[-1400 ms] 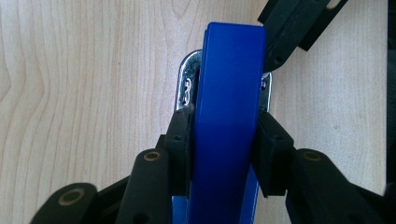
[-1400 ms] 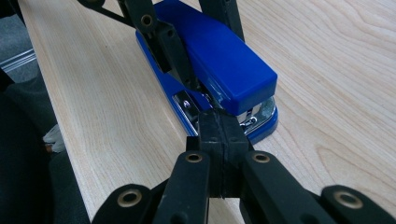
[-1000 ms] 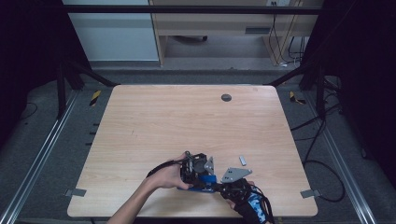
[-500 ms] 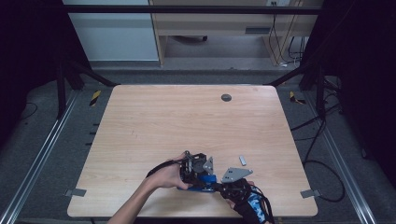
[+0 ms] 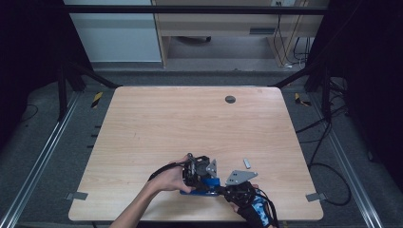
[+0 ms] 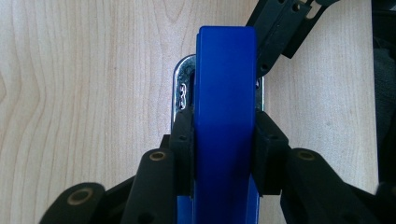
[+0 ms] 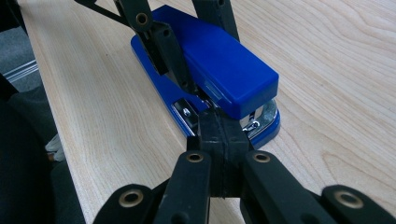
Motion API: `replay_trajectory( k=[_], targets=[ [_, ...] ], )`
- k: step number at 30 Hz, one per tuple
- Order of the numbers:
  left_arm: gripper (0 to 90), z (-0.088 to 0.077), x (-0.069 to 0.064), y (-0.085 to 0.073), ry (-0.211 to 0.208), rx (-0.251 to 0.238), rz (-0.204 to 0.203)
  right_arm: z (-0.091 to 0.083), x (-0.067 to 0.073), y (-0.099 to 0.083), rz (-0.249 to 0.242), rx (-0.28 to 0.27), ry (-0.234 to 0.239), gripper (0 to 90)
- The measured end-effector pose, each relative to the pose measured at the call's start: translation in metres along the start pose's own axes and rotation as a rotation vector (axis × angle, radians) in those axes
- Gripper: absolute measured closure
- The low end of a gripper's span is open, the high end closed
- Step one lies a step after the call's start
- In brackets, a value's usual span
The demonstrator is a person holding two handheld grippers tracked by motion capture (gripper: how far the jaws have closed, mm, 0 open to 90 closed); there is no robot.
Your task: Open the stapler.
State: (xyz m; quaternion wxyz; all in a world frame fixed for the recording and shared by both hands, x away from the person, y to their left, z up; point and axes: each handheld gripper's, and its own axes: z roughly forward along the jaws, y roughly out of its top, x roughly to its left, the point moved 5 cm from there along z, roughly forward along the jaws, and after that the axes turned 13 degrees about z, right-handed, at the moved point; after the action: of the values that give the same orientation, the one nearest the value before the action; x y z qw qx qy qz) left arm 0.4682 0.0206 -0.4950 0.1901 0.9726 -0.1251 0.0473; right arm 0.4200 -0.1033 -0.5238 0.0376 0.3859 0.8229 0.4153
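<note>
The left claw (image 6: pixel 224 154) is built from matte black linkage arms joined by brass-coloured rivets, ending in squared black pads. The right claw (image 7: pixel 219 135) is made alike. A grey three-cornered plate (image 5: pixel 241 177) is carried on top, and black cables are trailed behind; a blue patterned sleeve (image 5: pixel 260 211) is worn

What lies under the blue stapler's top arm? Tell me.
Under the blue stapler top: its metal staple channel and blue base on the table. The right gripper tips reach there; deeper inside is hidden.

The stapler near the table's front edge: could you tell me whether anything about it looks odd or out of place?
Nothing stands out. The blue stapler lies flat on the table, the left gripper clamping its sides, the shut right gripper at its front end.
</note>
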Motion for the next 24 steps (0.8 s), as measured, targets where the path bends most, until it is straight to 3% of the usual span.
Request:
replay_trajectory(
  k=[24],
  targets=[
    [66.1,-0.0023,-0.0015,-0.0026,-0.003,-0.045,-0.016,0.0,-0.0002,0.0001,0.002,0.003,0.006,90.0]
  ],
)
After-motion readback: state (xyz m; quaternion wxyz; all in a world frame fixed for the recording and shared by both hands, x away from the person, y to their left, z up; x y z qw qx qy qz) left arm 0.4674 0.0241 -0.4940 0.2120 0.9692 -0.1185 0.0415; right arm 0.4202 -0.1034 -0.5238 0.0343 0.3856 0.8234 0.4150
